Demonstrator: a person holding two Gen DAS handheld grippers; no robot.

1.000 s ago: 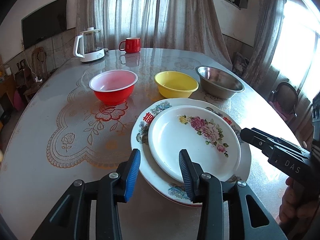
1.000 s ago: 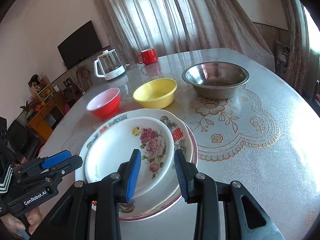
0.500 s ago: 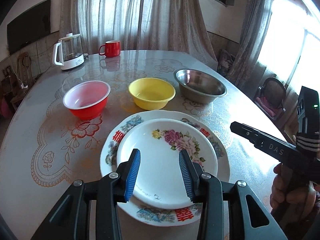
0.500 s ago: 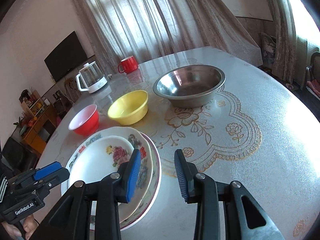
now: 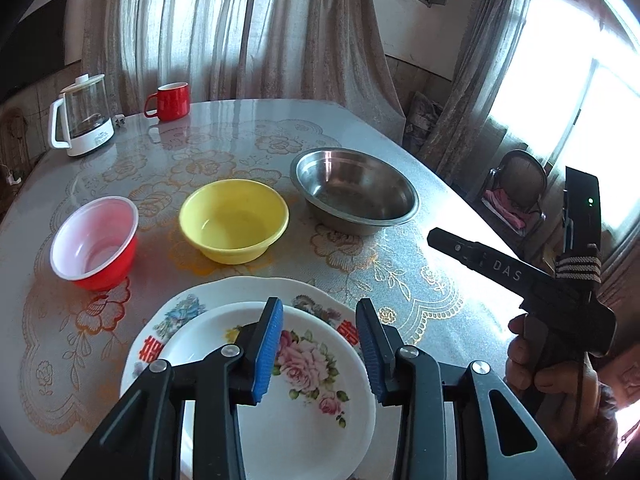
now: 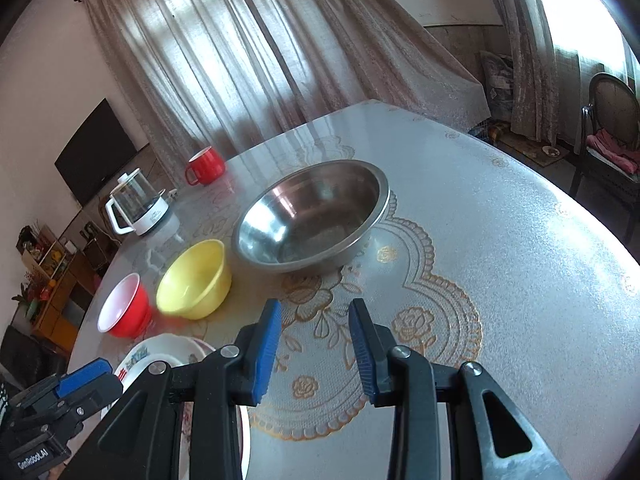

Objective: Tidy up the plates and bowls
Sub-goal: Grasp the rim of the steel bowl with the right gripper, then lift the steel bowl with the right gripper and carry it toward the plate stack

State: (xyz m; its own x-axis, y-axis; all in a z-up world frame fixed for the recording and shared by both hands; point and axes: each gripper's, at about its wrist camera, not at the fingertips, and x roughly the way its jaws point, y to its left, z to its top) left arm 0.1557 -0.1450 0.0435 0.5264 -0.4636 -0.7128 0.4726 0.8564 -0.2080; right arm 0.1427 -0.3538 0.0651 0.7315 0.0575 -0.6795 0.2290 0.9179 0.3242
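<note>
A small white plate with pink roses (image 5: pixel 304 384) lies stacked on a larger flowered plate (image 5: pixel 224 292). Beyond stand a red bowl (image 5: pixel 94 242), a yellow bowl (image 5: pixel 234 220) and a steel bowl (image 5: pixel 354 190) in a row. My left gripper (image 5: pixel 319 350) is open and empty, above the small plate. My right gripper (image 6: pixel 314 350) is open and empty, over bare tablecloth in front of the steel bowl (image 6: pixel 312 216). The yellow bowl (image 6: pixel 194 280), red bowl (image 6: pixel 124 310) and plates (image 6: pixel 160 354) lie to its left.
A glass kettle (image 5: pixel 82 118) and a red mug (image 5: pixel 170 101) stand at the far side of the round table (image 5: pixel 436 208). A chair (image 6: pixel 612 148) stands off the table's right edge. The right gripper also shows in the left wrist view (image 5: pixel 436 237).
Both grippers have pulled back from the plates and swung right. The right gripper now faces the steel bowl. The plates stay stacked where they were.
</note>
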